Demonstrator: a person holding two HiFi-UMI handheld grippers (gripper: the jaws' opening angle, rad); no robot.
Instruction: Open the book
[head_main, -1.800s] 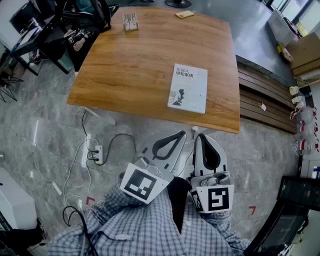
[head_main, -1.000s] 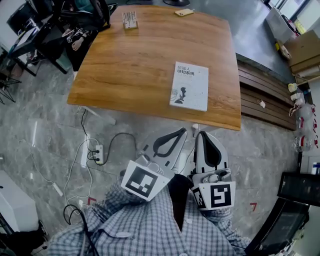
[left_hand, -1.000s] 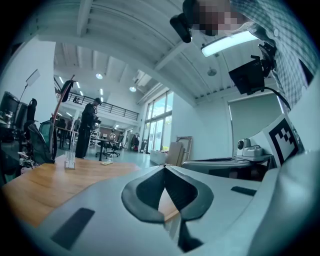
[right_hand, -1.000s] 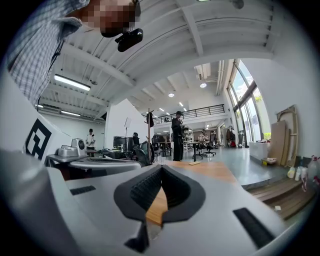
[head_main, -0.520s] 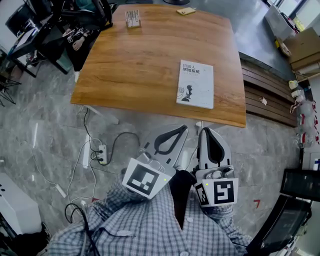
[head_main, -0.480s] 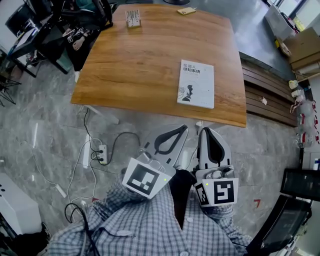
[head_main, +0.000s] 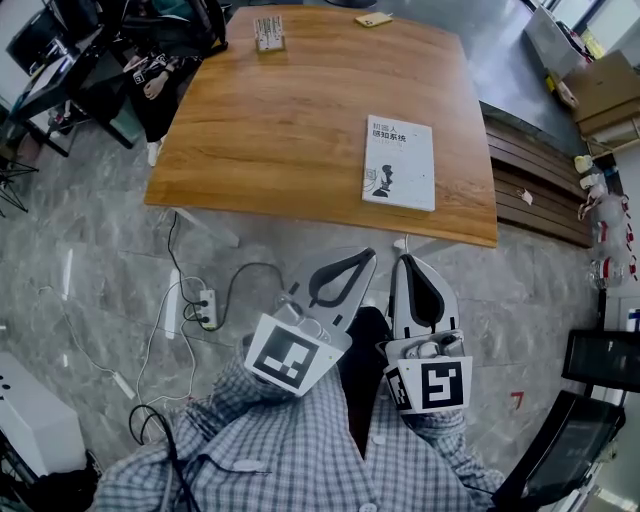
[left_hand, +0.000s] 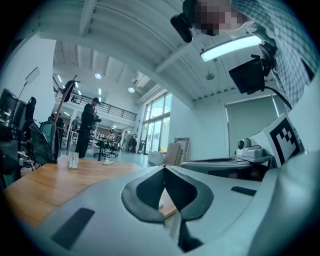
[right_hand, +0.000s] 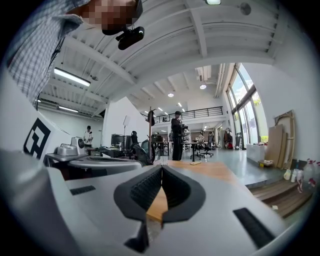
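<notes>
Approach step: the book (head_main: 400, 162) lies closed, the left gripper (head_main: 366, 257) and right gripper (head_main: 408, 259) both pressed together, empty, short of it; next, 1 must reach its cover edge.

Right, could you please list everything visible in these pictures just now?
table: one, brown wood, middle of head view
book: one, white, closed, flat near table's near right corner
small rack: one, pale, table's far edge
flat object: one, yellowish, table's far edge
power strip: one, white, floor beside table
cardboard boxes: a stack, brown, far right
checked shirt: one, blue-white, bottom
left claw: one, grey-white, shut, empty, short of table
right claw: one, grey-white, shut, empty, short of table
</notes>
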